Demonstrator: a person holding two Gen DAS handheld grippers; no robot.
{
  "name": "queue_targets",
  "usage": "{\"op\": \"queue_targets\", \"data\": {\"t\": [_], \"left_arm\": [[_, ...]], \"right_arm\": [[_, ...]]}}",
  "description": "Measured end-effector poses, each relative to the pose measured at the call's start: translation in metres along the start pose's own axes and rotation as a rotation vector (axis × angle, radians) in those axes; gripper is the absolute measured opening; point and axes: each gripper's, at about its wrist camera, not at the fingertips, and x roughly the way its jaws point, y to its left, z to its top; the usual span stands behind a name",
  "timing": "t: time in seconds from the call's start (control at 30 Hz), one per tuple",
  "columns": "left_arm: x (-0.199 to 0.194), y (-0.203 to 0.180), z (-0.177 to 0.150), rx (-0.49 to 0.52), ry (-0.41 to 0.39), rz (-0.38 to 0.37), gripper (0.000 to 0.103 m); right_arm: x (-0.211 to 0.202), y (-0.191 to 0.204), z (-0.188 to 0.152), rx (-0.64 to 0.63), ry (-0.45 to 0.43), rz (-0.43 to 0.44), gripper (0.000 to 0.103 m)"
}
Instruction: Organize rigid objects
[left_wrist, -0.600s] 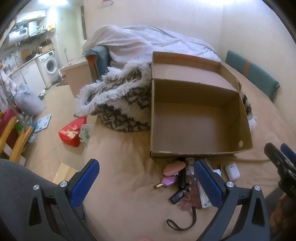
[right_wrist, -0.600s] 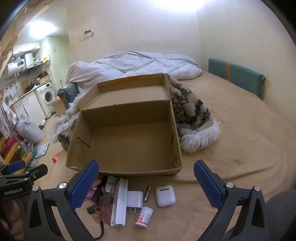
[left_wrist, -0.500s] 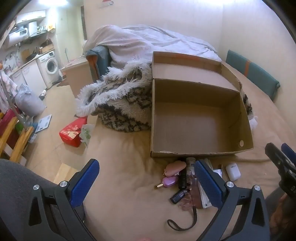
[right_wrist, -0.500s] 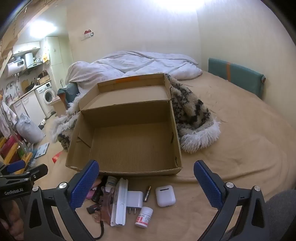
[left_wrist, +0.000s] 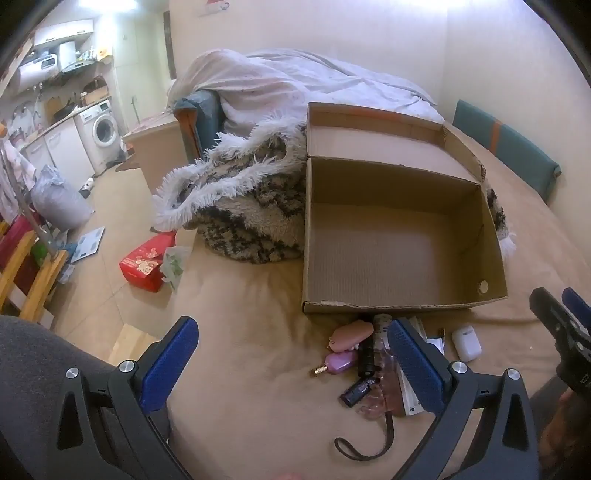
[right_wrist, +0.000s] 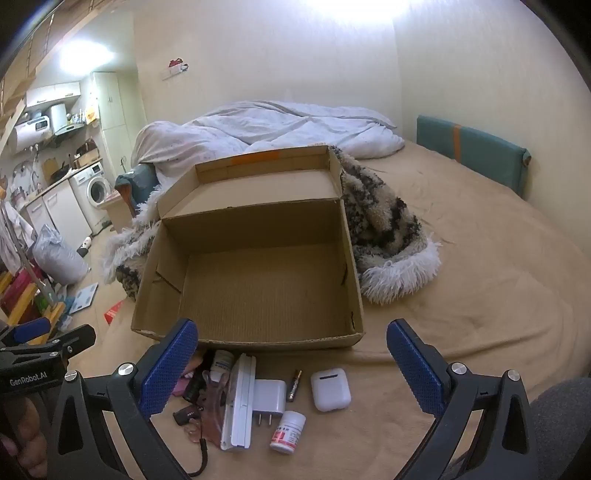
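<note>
Both grippers hover over the bed, angled down toward the clutter. The left gripper (left_wrist: 291, 354) has its 2 blue pads spread wide with nothing between them; its right pad sits in front of the pile of small things in the left wrist view. The right gripper (right_wrist: 291, 365) is just as wide apart and grips nothing, hanging above the same pile. At the lower left of the right wrist view a hand (right_wrist: 22, 439) holds the left tool's black handle.

The cardboard box (right_wrist: 255, 343) lies open on the tan bedsheet (right_wrist: 480, 295), lid flap folded back, with nothing inside. Right in front of its near wall sit the loose items: a white earbud case (right_wrist: 330, 389), a small battery (right_wrist: 294, 386) beside it, a white charger plug (right_wrist: 269, 398), a white pill bottle (right_wrist: 288, 432) with a red label, and a long white flat case (right_wrist: 240, 402). Further left come a pink pouch (left_wrist: 351, 335), a purple perfume bottle (left_wrist: 338, 363), a dark tube (left_wrist: 367, 358) and a black wrist strap (left_wrist: 369, 443) curling on the sheet.

Behind the box, a shaggy black-and-white blanket (right_wrist: 384, 229) touches its far side, and a pale duvet (right_wrist: 280, 129) is bunched near the wall. A teal cushion (right_wrist: 469, 151) lines the right edge. Off the bed, a red bag (left_wrist: 147, 262) lies on the floor, with a washing machine (left_wrist: 103, 131) in the kitchen corner.
</note>
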Motion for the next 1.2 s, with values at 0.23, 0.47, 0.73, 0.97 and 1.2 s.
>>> {"op": "queue_targets", "data": {"t": [0.23,0.47,0.73,0.97,1.2], "left_arm": [[0.0014,0.0016,0.002,-0.011,0.002,0.003,0.102],[0.0014,0.0021,0.0015,-0.01,0.002,0.002,0.102],[0.0014,0.0021,0.0014,-0.007,0.004,0.004,0.102],[0.0011,0.003,0.0004,-0.008,-0.002,0.008,0.102],[-0.0001,0.0031,-0.0008,-0.01,-0.003,0.012,0.102]], "right_arm": [[-0.0025,-0.0009,0.0018,-0.005,-0.006,0.003,0.103],[-0.0006,0.0033,0.0002,-0.005,-0.005,0.001,0.103],[-0.0008,0.0036,0.0002,-0.009,0.0,-0.004,0.103],[0.0005,-0.001,0.0031,0.007,-0.002,-0.002,0.103],[-0.0005,-0.003,0.0036,0.01,-0.004,0.0,0.103]]}}
